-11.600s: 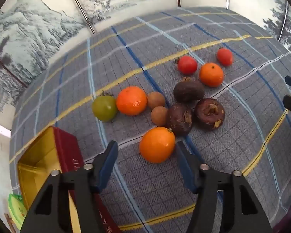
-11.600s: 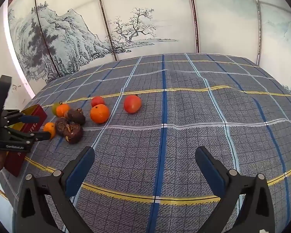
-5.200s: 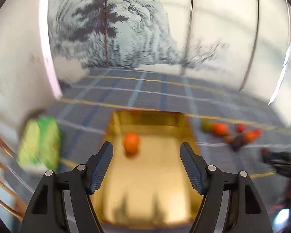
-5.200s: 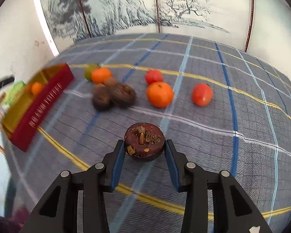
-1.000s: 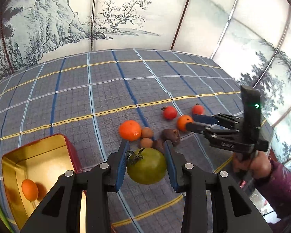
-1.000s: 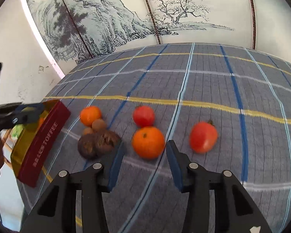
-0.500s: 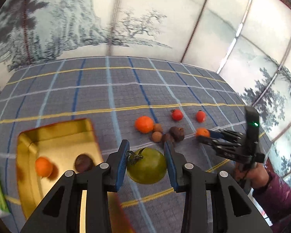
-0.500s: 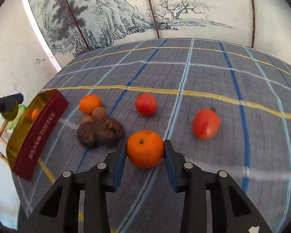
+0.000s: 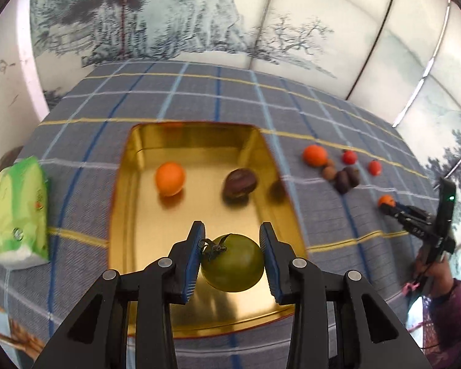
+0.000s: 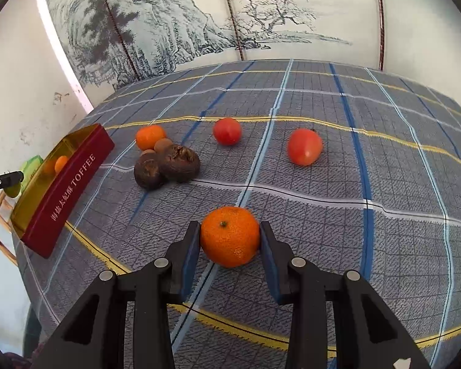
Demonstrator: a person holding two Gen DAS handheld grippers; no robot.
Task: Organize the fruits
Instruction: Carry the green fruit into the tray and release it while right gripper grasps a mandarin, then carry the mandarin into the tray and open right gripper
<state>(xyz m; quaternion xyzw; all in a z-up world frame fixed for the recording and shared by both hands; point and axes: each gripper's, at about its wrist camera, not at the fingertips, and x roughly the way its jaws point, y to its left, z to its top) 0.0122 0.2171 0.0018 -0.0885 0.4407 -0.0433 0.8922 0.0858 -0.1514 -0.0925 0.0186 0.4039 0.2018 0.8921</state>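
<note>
My left gripper [image 9: 232, 247] is shut on a green tomato [image 9: 233, 263] and hangs over the near end of the gold tin [image 9: 138, 203]. Inside the tin lie an orange [image 9: 170, 178] and a dark brown fruit [image 9: 239, 183]. My right gripper [image 10: 229, 241] is shut on an orange mandarin [image 10: 229, 236] just above the checked cloth. Beyond it on the cloth lie two dark brown fruits [image 10: 169, 164], another mandarin [image 10: 150, 136], two small brown fruits and two red tomatoes [image 10: 304, 146]. The tin's red side [image 10: 67, 190] shows at the left of the right wrist view.
A green packet [image 9: 18, 209] lies on the cloth left of the tin. A painted folding screen [image 10: 230, 15] stands behind the table. The table's near edge runs just below the tin. A person's hand and purple sleeve [image 9: 439, 301] hold the right gripper at the far right.
The left gripper has swung with the green tomato from beside the fruit pile to over the tin. The right gripper closed on the mandarin and drew it back from the other fruits.
</note>
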